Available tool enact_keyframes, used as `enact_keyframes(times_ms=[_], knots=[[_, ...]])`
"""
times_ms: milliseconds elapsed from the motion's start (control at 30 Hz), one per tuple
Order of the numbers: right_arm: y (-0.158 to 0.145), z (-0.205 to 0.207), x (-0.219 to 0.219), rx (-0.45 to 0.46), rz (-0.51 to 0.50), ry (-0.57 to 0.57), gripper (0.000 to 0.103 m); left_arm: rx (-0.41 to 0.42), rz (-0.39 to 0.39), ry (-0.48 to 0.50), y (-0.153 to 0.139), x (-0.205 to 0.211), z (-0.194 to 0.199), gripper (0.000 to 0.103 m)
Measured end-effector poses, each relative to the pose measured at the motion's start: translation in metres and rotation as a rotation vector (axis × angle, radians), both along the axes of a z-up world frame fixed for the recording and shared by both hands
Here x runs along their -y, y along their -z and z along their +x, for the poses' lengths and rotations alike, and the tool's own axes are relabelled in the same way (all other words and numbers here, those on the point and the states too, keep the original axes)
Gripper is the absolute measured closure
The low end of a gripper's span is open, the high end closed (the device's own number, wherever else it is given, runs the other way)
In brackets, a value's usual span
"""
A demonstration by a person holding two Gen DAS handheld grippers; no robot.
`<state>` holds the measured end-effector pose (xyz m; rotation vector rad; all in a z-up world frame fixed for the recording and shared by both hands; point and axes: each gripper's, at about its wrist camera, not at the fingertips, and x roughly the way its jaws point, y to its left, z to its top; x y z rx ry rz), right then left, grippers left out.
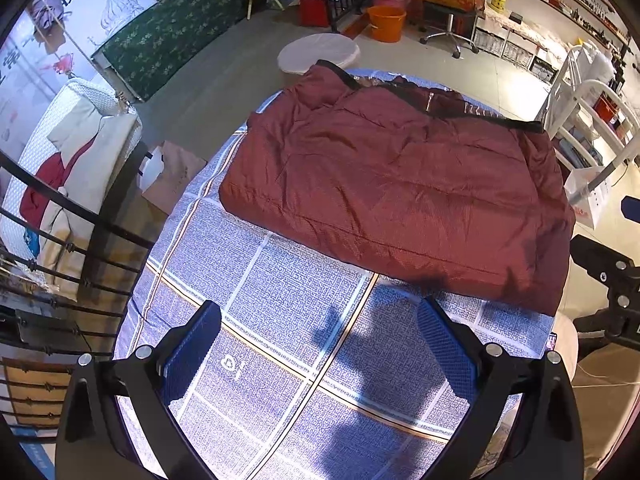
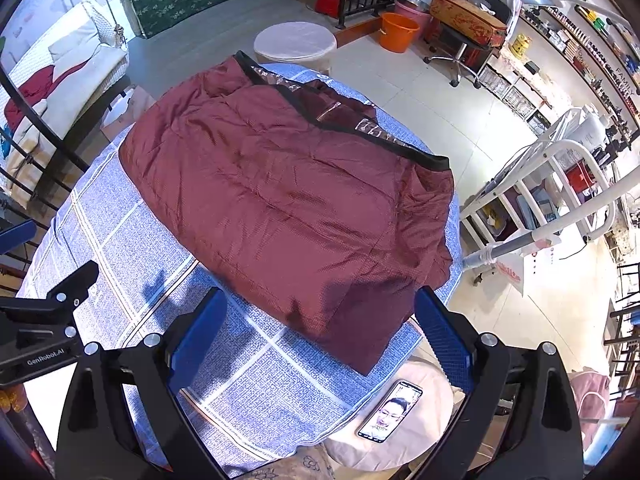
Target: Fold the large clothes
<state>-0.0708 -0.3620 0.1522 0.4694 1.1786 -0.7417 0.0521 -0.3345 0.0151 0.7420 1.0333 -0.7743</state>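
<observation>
Where the blue checked cloth covers the table, a dark red padded jacket lies folded into a broad, thick block, taking up the far half of the cloth. Its shiny quilted fabric is creased and puffy, and a seam runs along the near edge. Along the far edge of the jacket a black trim band shows, with a patterned lining and a zipper peeking out behind it. In the right wrist view one corner of the jacket reaches the near right edge of the cloth, just ahead of the right gripper.

The left gripper hangs over bare cloth on the near side of the jacket, its jaws spread wide and holding nothing. The right gripper also has its jaws wide apart with nothing between them, the jacket's near corner lying below the gap.

A phone with a lit screen lies on a pale cushion just beyond the jacket's near corner, off the cloth. Behind the jacket stands a round white stool, and further back an orange bucket. To the jacket's right is a white rack; to its left a black metal railing and a pale seat with a red cloth on it.
</observation>
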Motion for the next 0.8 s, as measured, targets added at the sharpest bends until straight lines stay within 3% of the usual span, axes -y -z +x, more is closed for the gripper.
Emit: enact_keyframes(times_ms=[800], knots=[[0.0041,-0.0071,0.0041,0.010,0.023,0.024,0.010,0.008,0.035,0.013,0.0071,0.0076,0.0014,0.006]])
